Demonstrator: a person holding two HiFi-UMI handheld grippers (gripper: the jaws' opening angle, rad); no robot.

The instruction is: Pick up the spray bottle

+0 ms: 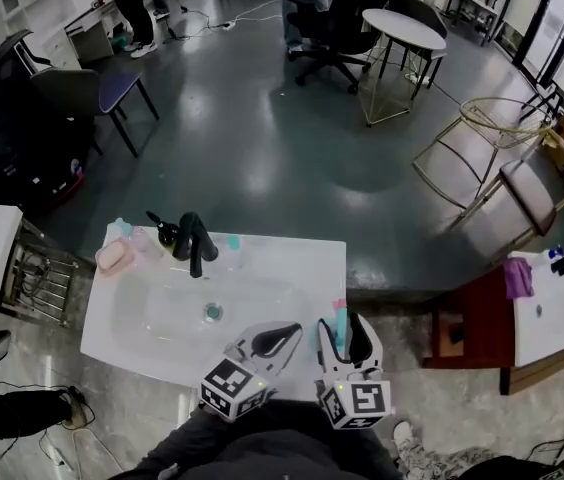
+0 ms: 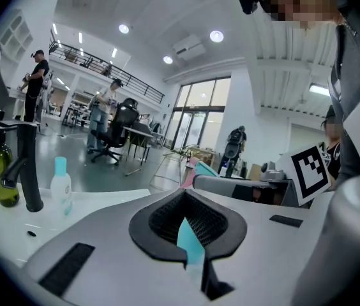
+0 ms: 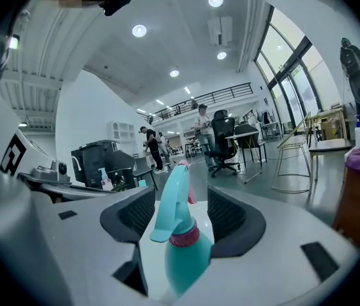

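A teal spray bottle [image 1: 339,323] with a pink collar stands at the front right edge of the white sink counter [image 1: 302,268]. My right gripper [image 1: 342,321] is open, with one jaw on each side of the bottle. In the right gripper view the bottle [image 3: 183,247] fills most of the gap between the jaws of that gripper [image 3: 181,199], and a thin white strip shows on its left side. My left gripper [image 1: 290,332] is shut and empty, just left of the right one. In the left gripper view the shut jaws [image 2: 187,195] point toward the bottle's top [image 2: 207,169].
A black faucet [image 1: 194,240] rises behind the basin [image 1: 162,318]. Beside it are a dark green bottle [image 1: 167,233], a small teal-capped bottle [image 1: 232,243] and a pink soap dish [image 1: 114,256]. A wooden stand [image 1: 482,318] is to the right. People stand far off.
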